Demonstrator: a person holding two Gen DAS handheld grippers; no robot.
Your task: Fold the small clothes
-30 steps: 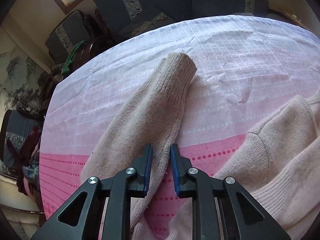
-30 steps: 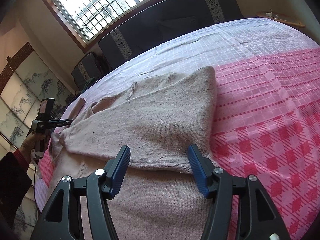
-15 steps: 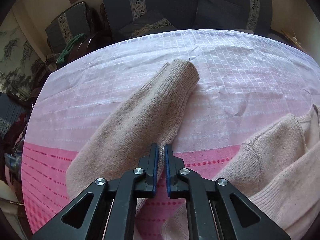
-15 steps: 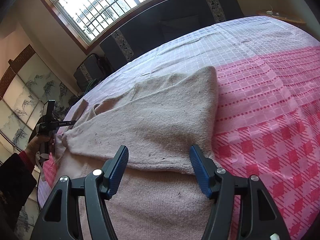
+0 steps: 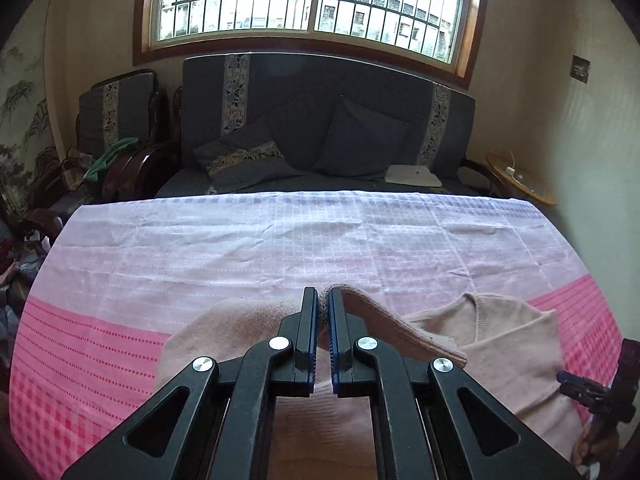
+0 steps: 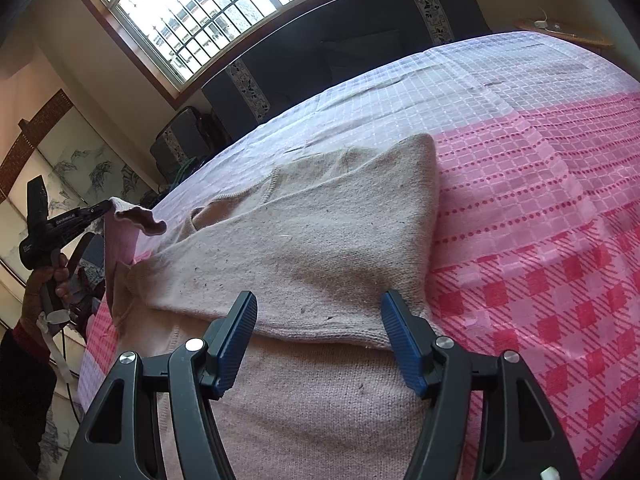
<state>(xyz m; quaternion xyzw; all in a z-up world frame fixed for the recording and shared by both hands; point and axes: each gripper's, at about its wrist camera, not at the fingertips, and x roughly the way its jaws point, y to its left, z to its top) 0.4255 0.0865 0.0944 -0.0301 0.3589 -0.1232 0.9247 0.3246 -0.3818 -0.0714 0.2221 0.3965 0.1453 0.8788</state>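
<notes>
My left claw (image 5: 323, 322) has lifted the sleeve (image 5: 384, 320), clenched on it, so I'd carry it flat across the sweater (image 6: 304, 248), right claw (image 6: 318, 336) released.

Black fingers (image 6: 236, 344) w/ blue pads (image 6: 400, 340)

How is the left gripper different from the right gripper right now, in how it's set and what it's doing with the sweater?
The left gripper is shut, pinching the sweater's sleeve; the right gripper is open and grips nothing, its jaws having just been opening. The left one holds its sleeve lifted off the tablecloth; the right hangs over the sweater's folded body, which lies flat. Both have black frames and blue pads.
</notes>
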